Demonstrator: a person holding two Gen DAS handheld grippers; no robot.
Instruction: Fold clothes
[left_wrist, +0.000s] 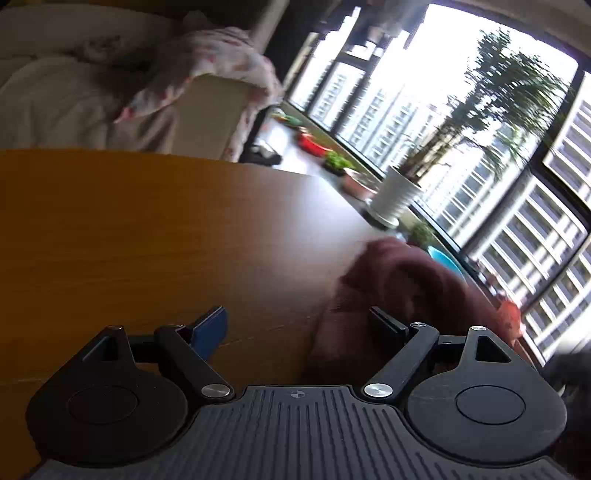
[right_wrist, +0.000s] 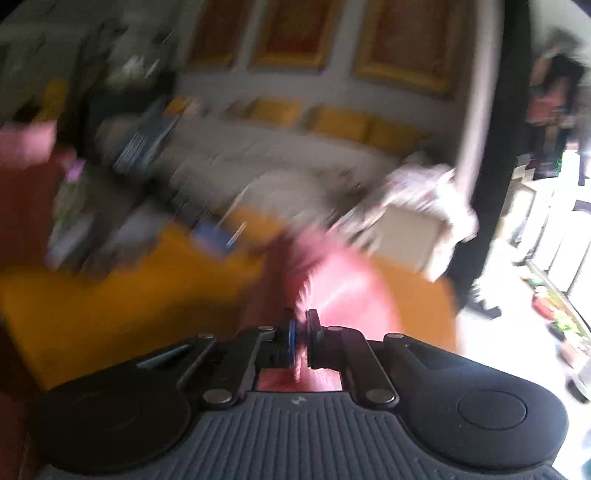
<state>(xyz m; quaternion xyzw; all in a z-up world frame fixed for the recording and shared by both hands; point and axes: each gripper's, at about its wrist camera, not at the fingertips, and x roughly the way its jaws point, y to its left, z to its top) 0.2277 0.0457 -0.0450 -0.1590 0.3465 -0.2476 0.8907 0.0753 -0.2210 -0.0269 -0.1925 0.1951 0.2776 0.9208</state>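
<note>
The dark red fleecy garment (left_wrist: 399, 291) lies bunched on the orange-brown wooden table (left_wrist: 147, 229); the right gripper (right_wrist: 300, 332) is pinched tight on its edge; the left gripper (left_wrist: 299, 325) gapes wide, empty, beside it; gathering seems underway, so next it likely needs an opposite corner.

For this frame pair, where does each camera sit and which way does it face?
Left wrist: on the left gripper, jaws wide apart with nothing between them, looking across the wooden table toward the windows; the dark red garment lies at its right.
Right wrist: on the right gripper, shut on that red garment, facing the wall panels; heavily blurred.
Shared: the table, the red garment, and the floral cloth draped over a box.
</note>
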